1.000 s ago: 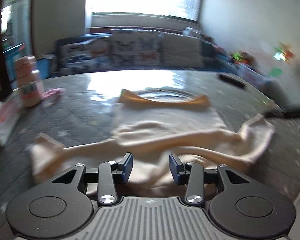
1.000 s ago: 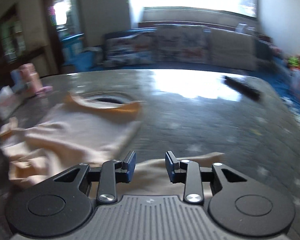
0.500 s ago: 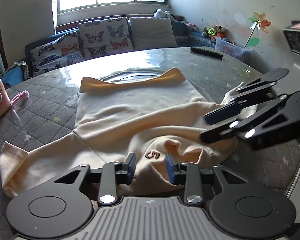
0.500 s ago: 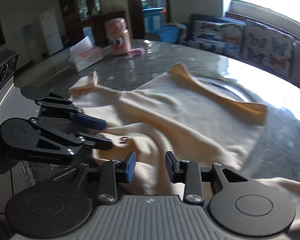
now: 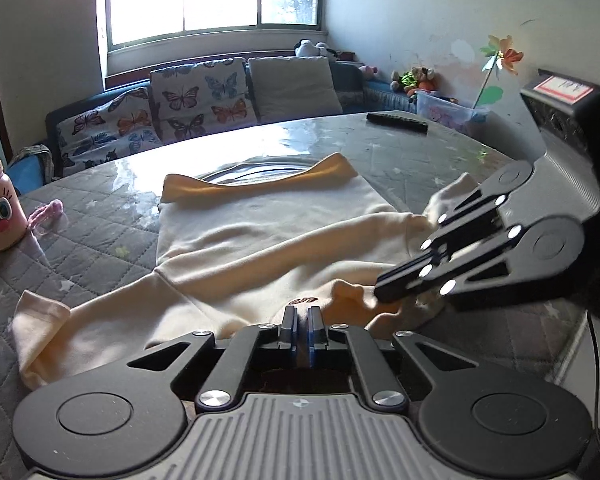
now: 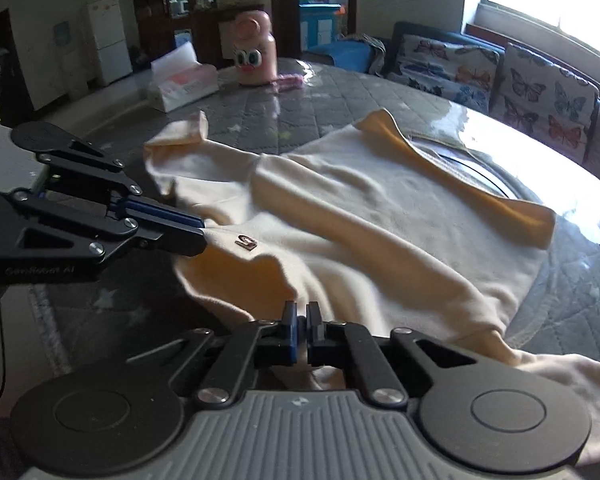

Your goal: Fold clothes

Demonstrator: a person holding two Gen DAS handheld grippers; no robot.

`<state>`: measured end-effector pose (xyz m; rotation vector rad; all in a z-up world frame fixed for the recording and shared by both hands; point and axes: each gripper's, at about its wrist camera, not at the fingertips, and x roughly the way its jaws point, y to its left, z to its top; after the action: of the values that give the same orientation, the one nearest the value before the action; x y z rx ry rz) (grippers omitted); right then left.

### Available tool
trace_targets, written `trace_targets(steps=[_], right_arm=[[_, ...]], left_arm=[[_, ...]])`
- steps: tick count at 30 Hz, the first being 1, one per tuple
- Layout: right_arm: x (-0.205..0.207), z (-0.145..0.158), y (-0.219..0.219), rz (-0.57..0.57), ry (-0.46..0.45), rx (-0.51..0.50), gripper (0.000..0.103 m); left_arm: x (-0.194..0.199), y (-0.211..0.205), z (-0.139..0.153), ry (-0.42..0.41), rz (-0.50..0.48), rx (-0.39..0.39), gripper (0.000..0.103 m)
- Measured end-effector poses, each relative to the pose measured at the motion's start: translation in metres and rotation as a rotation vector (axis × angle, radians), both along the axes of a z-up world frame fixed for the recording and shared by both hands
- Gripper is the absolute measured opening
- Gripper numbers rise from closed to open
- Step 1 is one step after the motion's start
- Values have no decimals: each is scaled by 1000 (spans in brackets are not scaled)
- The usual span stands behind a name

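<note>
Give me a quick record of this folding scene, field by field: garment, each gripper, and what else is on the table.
garment: cream sweatshirt, spread on the table, near edge bunched
garment mark: small 5 near the held edge
left gripper: shut on the near edge
right gripper: shut on the near edge
near sleeve: one sleeve lies across the body
other items: pink bottle, tissue box, remote

Sweater (image 6: 380, 220) hem hidden behind right gripper (image 6: 301, 326); sleeve cut off.
</note>
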<state>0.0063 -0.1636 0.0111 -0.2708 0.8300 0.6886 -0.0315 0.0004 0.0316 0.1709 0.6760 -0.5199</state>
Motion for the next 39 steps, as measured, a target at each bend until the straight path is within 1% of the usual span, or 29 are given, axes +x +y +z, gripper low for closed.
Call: trace_targets(steps=[3, 7, 10, 13, 14, 17, 19, 20, 22, 26, 27, 30, 34, 39], right_arm=[[-16, 6, -5, 42, 10, 3, 3], [-34, 0, -3, 99, 47, -20, 2], [-40, -3, -3, 136, 81, -18, 2], [-39, 6, -8, 124, 57, 4, 3], [-35, 12, -12, 96, 38, 20, 5], [-19, 15, -22, 15, 13, 23, 10], [-5, 13, -30, -55, 0, 20, 10], [4, 8, -38, -101, 11, 26, 11], [14, 2, -44, -141, 16, 22, 11], [22, -13, -54, -181, 40, -1, 12], [23, -16, -58, -185, 51, -7, 14], [16, -16, -66, -189, 68, -33, 17], [4, -16, -79, -195, 98, -66, 17], [9, 1, -87, -233, 41, -21, 20]], left_arm=[[-11, 5, -2, 15, -30, 7, 5], [-18, 7, -8, 52, -76, 19, 6], [-16, 10, -1, 31, -66, 20, 7], [-11, 12, 8, 7, -46, 14, 7], [-6, 12, 11, -2, -33, 7, 7], [9, 7, 15, -15, -3, -15, 7], [20, 0, 14, -8, 9, -35, 7], [25, -4, 11, 0, 9, -40, 7], [34, -13, 5, 17, 4, -48, 7], [48, -36, -11, 63, -33, -58, 7], [49, -42, -16, 74, -46, -58, 7], [50, -54, -28, 113, -87, -55, 7], [43, -63, -36, 128, -134, -43, 8], [41, -63, -36, 138, -147, -49, 9]])
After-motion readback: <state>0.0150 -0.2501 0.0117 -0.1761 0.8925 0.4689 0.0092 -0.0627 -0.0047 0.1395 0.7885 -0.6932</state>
